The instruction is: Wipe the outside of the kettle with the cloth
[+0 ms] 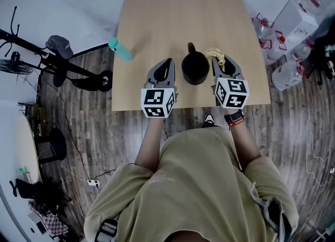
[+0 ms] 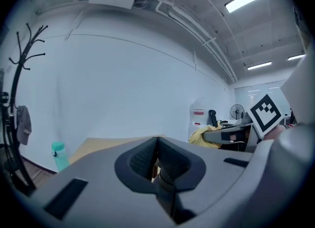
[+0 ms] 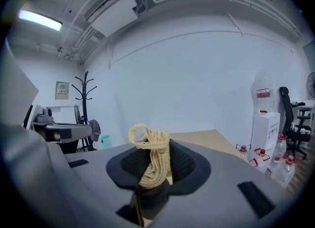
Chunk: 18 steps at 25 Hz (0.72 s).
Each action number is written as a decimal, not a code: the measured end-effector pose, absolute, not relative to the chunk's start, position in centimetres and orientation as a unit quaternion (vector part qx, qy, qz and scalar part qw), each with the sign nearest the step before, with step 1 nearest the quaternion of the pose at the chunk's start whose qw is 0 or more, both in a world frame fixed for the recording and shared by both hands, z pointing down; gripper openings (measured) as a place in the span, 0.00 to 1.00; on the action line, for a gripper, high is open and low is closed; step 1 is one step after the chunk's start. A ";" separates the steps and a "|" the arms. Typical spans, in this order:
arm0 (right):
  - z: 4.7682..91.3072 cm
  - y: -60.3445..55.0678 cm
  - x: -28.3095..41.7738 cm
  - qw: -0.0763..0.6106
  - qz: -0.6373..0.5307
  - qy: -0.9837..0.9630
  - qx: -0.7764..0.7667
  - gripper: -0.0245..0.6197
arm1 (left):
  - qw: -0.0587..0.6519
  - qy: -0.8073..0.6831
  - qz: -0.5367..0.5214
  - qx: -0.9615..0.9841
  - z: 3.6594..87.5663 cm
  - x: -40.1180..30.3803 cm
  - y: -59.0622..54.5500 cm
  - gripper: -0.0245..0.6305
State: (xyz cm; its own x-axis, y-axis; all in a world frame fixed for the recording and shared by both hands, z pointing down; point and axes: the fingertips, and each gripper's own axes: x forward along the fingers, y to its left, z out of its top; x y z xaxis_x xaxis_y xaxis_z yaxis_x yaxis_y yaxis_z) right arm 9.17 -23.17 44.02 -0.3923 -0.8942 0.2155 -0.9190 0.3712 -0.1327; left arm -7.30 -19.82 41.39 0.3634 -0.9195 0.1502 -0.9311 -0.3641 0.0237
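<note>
Head view: high above table [image 1: 178, 21], facing steeply down past person's torso [image 1: 199, 183]. Left gripper view: low, close behind own jaws, facing across tabletop toward white wall [image 2: 123, 89], tilted up. Right gripper view: same set. All three share teal bottle [image 1: 121, 50]. Gripper views share coat rack [image 2: 19, 74]; left one catches right gripper [image 2: 214, 134] at right, right one catches left gripper [image 3: 83, 131] at left.

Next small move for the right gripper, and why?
Probably swing the right gripper left until the yellow cloth clamped in it meets the black kettle, which stands close beside it, apparently untouched. The left gripper is shut and empty.
</note>
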 end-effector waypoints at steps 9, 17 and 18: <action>39.7 -22.6 8.5 0.036 0.067 -0.826 0.558 0.21 | 0.039 -0.571 0.044 0.819 39.1 -8.1 -20.5 0.07; 40.3 -23.7 8.4 0.046 0.078 -0.831 0.549 0.21 | 0.043 -0.564 0.045 0.824 39.4 -7.7 -21.7 0.07; 40.4 -23.8 8.5 0.048 0.079 -0.832 0.547 0.21 | 0.044 -0.563 0.046 0.824 39.6 -7.6 -21.8 0.07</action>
